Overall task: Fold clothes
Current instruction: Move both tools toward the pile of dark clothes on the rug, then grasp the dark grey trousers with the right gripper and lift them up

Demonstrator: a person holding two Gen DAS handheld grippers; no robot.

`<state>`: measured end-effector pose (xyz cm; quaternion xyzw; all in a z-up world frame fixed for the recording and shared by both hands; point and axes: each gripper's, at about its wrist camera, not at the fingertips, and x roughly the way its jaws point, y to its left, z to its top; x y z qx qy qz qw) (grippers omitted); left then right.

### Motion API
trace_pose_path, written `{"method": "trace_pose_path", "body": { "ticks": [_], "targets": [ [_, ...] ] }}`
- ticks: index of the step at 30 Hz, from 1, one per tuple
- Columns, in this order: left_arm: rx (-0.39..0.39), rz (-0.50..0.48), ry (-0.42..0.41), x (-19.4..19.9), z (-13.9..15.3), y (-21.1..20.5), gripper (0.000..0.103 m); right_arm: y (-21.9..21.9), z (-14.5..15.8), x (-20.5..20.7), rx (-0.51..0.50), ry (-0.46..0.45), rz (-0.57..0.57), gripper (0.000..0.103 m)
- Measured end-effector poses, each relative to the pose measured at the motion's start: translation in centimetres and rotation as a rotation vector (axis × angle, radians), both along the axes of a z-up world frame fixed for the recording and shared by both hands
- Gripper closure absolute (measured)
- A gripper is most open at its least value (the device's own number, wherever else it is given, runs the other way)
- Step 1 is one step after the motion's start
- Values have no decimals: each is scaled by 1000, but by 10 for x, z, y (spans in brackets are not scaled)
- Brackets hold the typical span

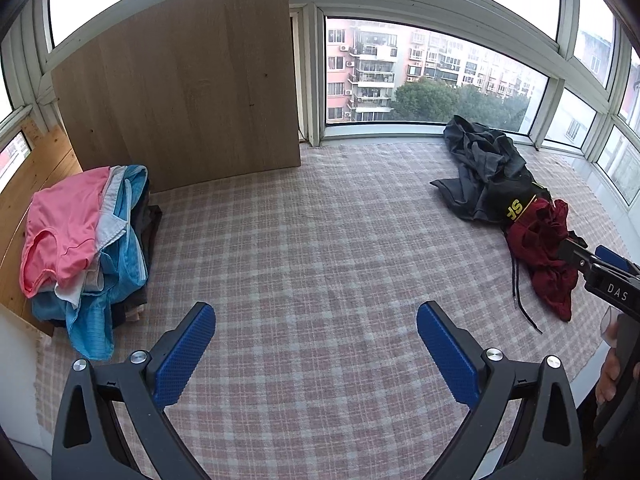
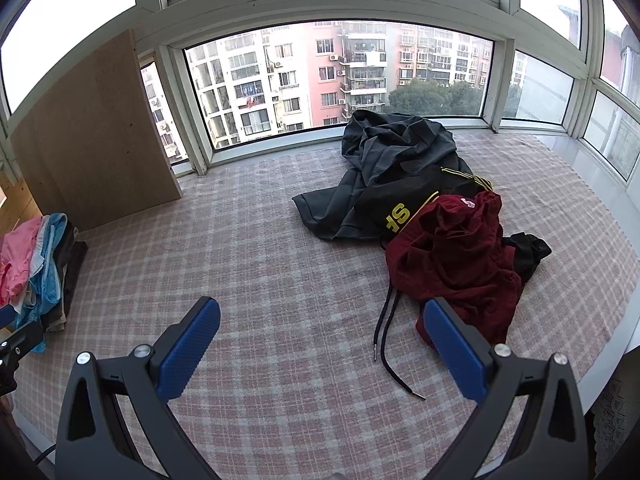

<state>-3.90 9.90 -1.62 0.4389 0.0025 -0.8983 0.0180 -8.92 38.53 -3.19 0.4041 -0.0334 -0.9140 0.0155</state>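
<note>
while both grippers, left gripper (image 1: 316, 350) and right gripper (image 2: 322, 346), are hanging wide open and empty, a black garment (image 2: 384, 184) is showing yellow letters "sp" beside a maroon garment (image 2: 456, 256).

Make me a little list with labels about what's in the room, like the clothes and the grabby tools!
surface: pink checked cloth
folded stack: pink top uppermost, blue garments under it, at the left by the wooden board
unfolded heap: dark red garment, black garment with yellow letters, at the right
left tool: open, holds nothing
right tool: open, near the red garment
</note>
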Motion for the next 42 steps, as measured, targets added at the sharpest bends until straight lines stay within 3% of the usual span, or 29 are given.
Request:
{"method": "trace_pose_path", "body": {
  "ticks": [6, 10, 13, 16, 20, 25, 28, 34, 36, 38, 40, 42],
  "targets": [
    [0, 28, 55, -2, 4, 28, 2, 29, -1, -21, 15, 30, 35, 0],
    [-4, 83, 86, -5, 8, 33, 2, 72, 6, -31, -148, 147, 94, 0],
    [4, 107, 62, -11, 10, 33, 2, 115, 17, -65, -182, 153, 69, 0],
    [-13, 142, 41, -18, 14, 31, 2, 153, 23, -116, -132, 128, 36, 0],
    [-23, 200, 39, -29, 16, 25, 2, 174, 18, -201, 19, 64, 26, 0],
    [-9, 260, 17, -44, 12, 15, 2, 163, -28, -311, 144, -104, 36, 0],
    [-43, 283, 1, -51, 7, 13, 1, 142, -68, -362, 154, -195, 42, 0],
    [-38, 350, -60, -70, -10, -7, 1, 108, -142, -425, 280, -376, 0, 0],
    [-34, 363, -72, -76, -15, -12, 1, 107, -154, -430, 239, -379, 22, 0],
    [-33, 371, -82, -82, -19, -16, 2, 110, -158, -428, 159, -358, 53, 11],
    [-36, 363, -93, -88, -23, -16, 2, 116, -156, -424, 29, -359, 96, 85],
    [-39, 347, -98, -93, -26, -14, 2, 125, -147, -419, -59, -351, 93, 94]
  ]
}}
